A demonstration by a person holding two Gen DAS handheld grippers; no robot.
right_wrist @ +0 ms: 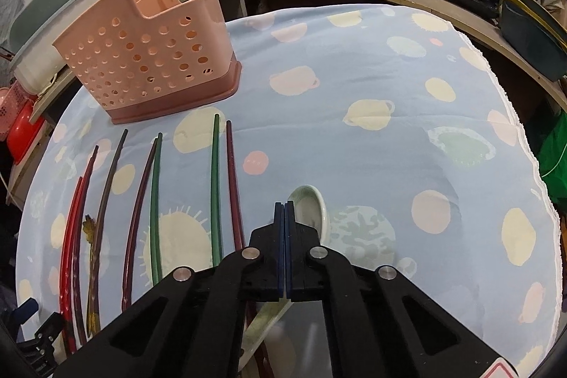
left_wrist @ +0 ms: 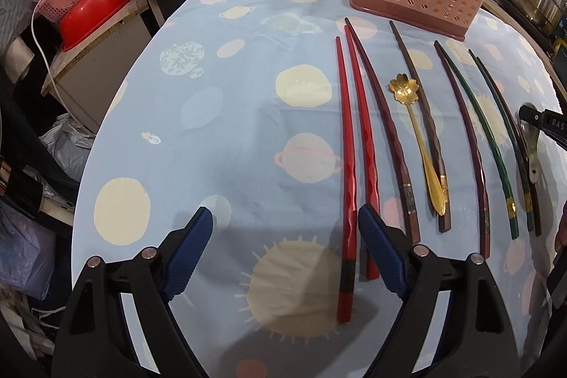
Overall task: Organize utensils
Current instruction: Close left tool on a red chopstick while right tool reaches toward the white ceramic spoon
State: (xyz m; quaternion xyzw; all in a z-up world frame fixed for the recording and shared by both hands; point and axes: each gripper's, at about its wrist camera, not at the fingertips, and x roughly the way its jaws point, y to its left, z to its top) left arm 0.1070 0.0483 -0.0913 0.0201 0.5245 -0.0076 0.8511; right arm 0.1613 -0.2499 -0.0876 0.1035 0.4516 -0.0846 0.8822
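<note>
A pink perforated utensil holder (right_wrist: 152, 55) stands upright on a table covered by a pale blue cloth printed with planets (right_wrist: 354, 147). Seen from above in the right wrist view, its open top shows an inner divider; no utensil can be seen standing inside it.

In front of the holder, chopsticks lie flat on the cloth in a loose row, all pointing toward it: two red chopsticks (left_wrist: 349, 144) farthest to the left of the holder, then dark maroon chopsticks (left_wrist: 384, 126), then green chopsticks (left_wrist: 490, 144) toward the holder's right side. A gold spoon with a flower-shaped bowl (left_wrist: 416, 133) lies among them, its handle touching one dark chopstick. A pale ceramic soup spoon (right_wrist: 312, 211) lies farthest to the right of the row, well in front of the holder.

The left gripper (left_wrist: 283, 229) hovers with jaws spread wide and empty, its right finger over the red chopsticks. The right gripper (right_wrist: 284, 218) has its blue pads pressed together with nothing visible between them, tips over the ceramic spoon's rim.
</note>
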